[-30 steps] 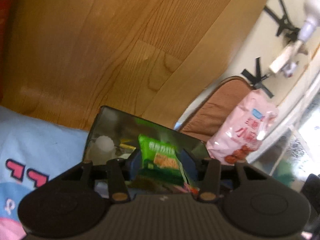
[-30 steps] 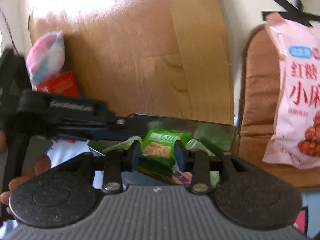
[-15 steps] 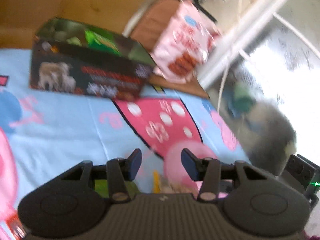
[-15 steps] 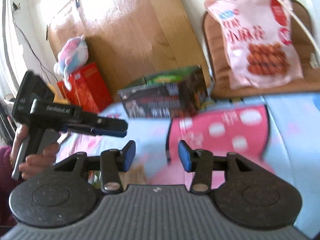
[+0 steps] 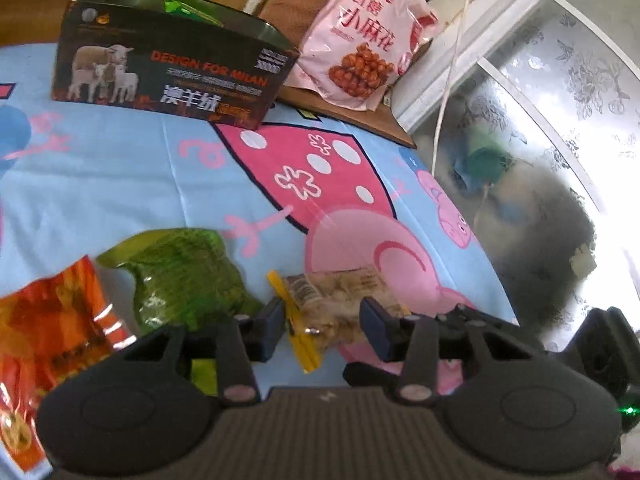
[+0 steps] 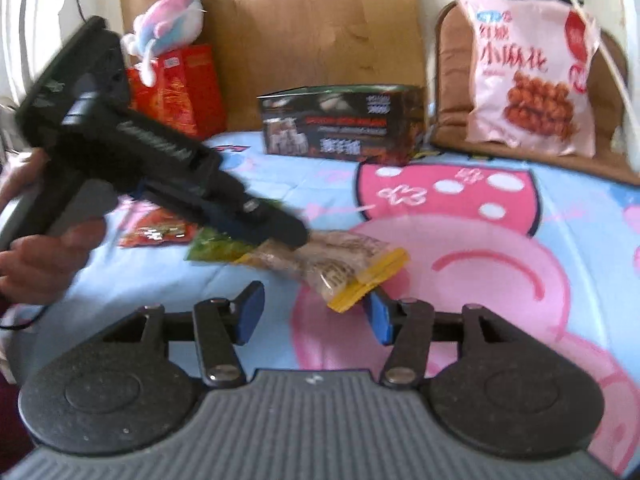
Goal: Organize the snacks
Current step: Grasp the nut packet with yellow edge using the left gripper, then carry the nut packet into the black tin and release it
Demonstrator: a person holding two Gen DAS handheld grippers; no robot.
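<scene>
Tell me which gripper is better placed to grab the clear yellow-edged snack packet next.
Left, probably. The left gripper already has the clear packet between its open jaws. The right gripper sits off the packet's yellow end, mostly over bare sheet.

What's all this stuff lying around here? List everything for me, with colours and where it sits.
Clear snack pack with yellow ends: one, on the bedsheet, between the left gripper's open fingers.
Green snack pack: one, on the sheet beside the clear one.
Orange-red snack pack: one, on the sheet at the left.
Dark box with sheep picture: one, open-topped, at the sheet's far edge.
Pink snack bag: one, leaning on the brown cushion.
Red box: one, far left, plush toy on top.
Cartoon bedsheet: blue and pink.
Left gripper: black, open.
Right gripper: black, open, jaws have just been opening.
</scene>
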